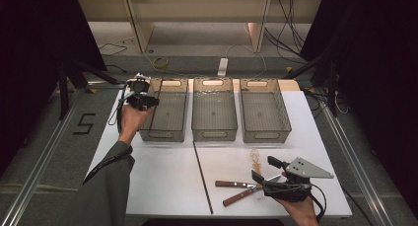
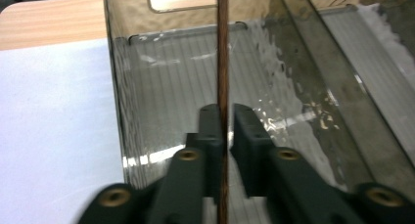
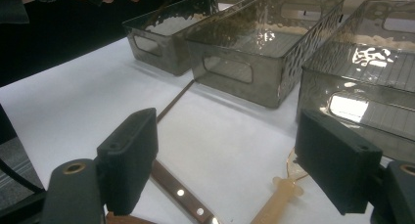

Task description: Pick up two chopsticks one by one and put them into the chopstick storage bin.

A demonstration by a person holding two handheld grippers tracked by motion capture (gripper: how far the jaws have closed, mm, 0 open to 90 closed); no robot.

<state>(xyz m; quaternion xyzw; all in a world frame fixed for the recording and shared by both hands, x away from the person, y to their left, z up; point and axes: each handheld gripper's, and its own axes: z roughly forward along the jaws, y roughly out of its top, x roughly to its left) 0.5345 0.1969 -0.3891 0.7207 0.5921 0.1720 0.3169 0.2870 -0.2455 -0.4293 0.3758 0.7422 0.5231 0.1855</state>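
My left gripper (image 1: 152, 101) hovers over the left rim of the left bin (image 1: 165, 132), shut on a thin brown stick (image 2: 222, 62). That stick (image 1: 154, 115) hangs along the bin's left wall. My left gripper (image 2: 223, 114) shows the stick running straight up between its closed jaws. A second thin dark stick (image 1: 202, 179) lies on the white table (image 1: 157, 176). My right gripper (image 1: 263, 168) is open at the front right, just over two wooden-handled knives (image 1: 234, 184). Beside my right gripper (image 3: 230, 150) lie a riveted knife handle (image 3: 183, 192) and an amber plastic utensil (image 3: 279, 199).
Three see-through grey bins stand in a row at the back: left, middle (image 1: 214, 132) and right (image 1: 266, 133). All three look empty. The amber utensil (image 1: 255, 157) lies just in front of the right bin. Cables and a floor marking lie beyond the table.
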